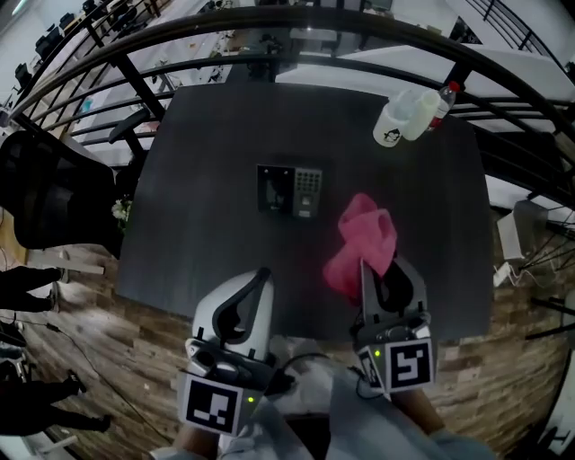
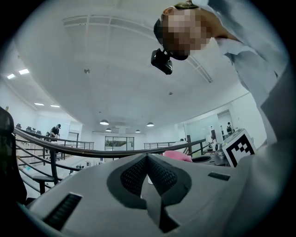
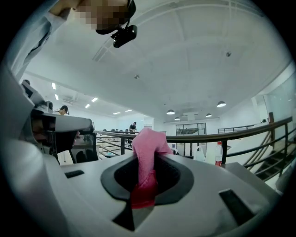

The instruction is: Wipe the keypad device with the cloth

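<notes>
The keypad device [image 1: 290, 190], a dark panel with a grey keypad on its right half, lies flat in the middle of the dark table [image 1: 198, 180]. My right gripper [image 1: 377, 269] is over the table's near right part, shut on a pink cloth [image 1: 364, 241] that bunches up beyond its tips, right of and nearer than the device. In the right gripper view the cloth [image 3: 147, 157] is pinched between the jaws of that gripper [image 3: 146, 183]. My left gripper [image 1: 260, 275] is at the table's near edge, shut and empty; its pads [image 2: 138, 173] meet in the left gripper view.
A pale plastic jug [image 1: 398, 118] and a red-capped bottle [image 1: 442, 102] stand at the table's far right corner. A black office chair [image 1: 49, 198] is left of the table. Curved dark railings [image 1: 296, 22] run behind it. Wooden floor [image 1: 108, 341] lies below.
</notes>
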Demonstrator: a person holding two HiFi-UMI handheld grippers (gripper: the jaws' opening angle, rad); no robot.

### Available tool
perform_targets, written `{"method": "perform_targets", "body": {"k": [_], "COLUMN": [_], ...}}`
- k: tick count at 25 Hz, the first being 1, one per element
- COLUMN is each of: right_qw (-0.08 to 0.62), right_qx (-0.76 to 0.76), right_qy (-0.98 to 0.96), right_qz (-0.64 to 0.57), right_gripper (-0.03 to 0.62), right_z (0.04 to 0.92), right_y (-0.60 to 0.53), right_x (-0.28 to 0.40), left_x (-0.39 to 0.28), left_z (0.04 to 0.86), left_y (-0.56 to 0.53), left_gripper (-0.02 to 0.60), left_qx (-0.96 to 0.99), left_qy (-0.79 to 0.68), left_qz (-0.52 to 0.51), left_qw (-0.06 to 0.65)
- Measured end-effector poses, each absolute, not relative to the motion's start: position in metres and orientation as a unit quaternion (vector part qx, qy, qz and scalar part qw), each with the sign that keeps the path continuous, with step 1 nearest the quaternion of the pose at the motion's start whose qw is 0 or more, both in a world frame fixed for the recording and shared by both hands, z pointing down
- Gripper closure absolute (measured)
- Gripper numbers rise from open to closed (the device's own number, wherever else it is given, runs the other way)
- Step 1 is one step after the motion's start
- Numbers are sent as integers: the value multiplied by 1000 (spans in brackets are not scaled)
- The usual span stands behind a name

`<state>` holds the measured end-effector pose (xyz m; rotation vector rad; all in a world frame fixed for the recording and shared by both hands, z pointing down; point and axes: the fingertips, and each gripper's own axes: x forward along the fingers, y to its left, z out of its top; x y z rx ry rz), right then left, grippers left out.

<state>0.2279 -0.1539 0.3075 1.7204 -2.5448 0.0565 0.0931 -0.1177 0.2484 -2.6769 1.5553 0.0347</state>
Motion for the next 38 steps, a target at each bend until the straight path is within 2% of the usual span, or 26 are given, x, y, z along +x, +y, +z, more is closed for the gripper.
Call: {"method": "perform_targets", "body": {"k": [8,14,38], "right_qw": [38,68,164], "right_qx": [577,580,542], "right_qy": [-816,-812,-824], "right_qz": [17,15,13], "right_gripper": [523,523,523], "right_z": [329,350,430], "right_y": [-184,-210,-309], "right_x": [233,226,139], "left_x": [90,75,-11], "left_z": [258,259,277], "left_y": [-128,-142,-164], "left_gripper": [577,577,577], "left_qx": [-862,-860,-821], "left_qy": [506,511,570], "left_qz": [-12,-1,-20], "left_qw": [24,18,5]}}
